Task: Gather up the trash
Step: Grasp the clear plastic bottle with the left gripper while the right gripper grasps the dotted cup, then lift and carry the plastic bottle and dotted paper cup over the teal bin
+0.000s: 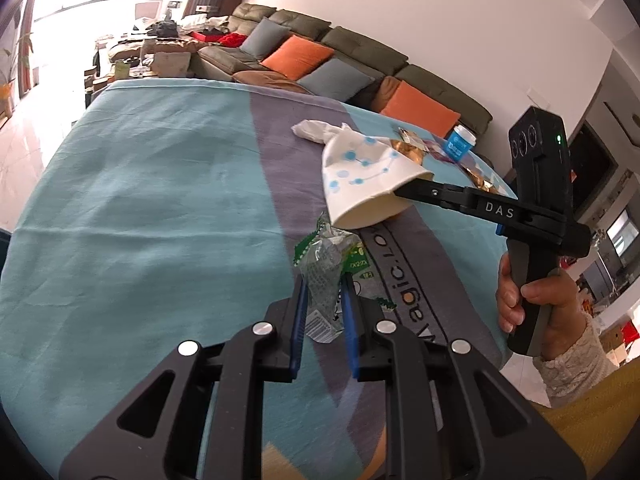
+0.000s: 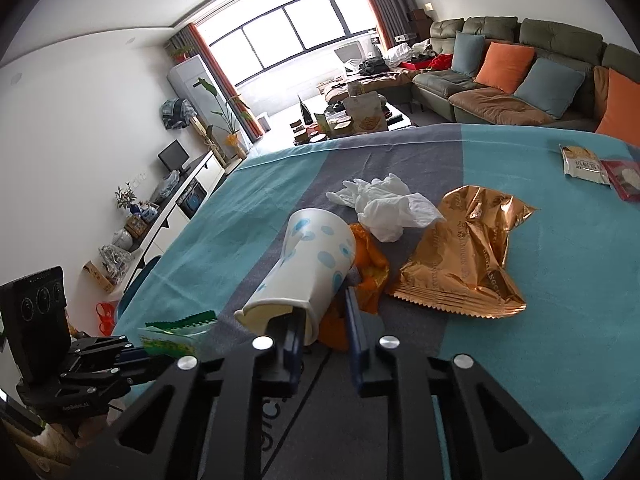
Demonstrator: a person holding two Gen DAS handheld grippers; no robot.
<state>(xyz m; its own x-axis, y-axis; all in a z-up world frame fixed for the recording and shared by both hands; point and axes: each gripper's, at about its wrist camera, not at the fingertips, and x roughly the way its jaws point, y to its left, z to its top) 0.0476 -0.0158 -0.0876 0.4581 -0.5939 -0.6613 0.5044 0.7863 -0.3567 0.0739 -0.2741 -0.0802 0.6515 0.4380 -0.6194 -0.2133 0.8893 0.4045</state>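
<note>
My left gripper [image 1: 325,292] is shut on a crumpled clear and green plastic wrapper [image 1: 326,260], which sticks out past its blue pads above the cloth. In the right wrist view the same gripper [image 2: 136,354] shows at lower left with the green wrapper [image 2: 176,332] in it. My right gripper [image 2: 322,312] is shut on the rim of a white paper cup with blue dots [image 2: 304,268], one finger inside the mouth, the other outside. The cup [image 1: 360,176] lies tilted, base away. Orange peel-like scrap [image 2: 372,276] lies under and beside the cup.
On the teal and grey tablecloth [image 1: 140,200] lie a crumpled white tissue [image 2: 384,204], a gold foil bag [image 2: 460,256], two small snack packets [image 2: 584,162] and a blue tub [image 1: 460,144]. A sofa with cushions [image 1: 304,56] stands behind the table.
</note>
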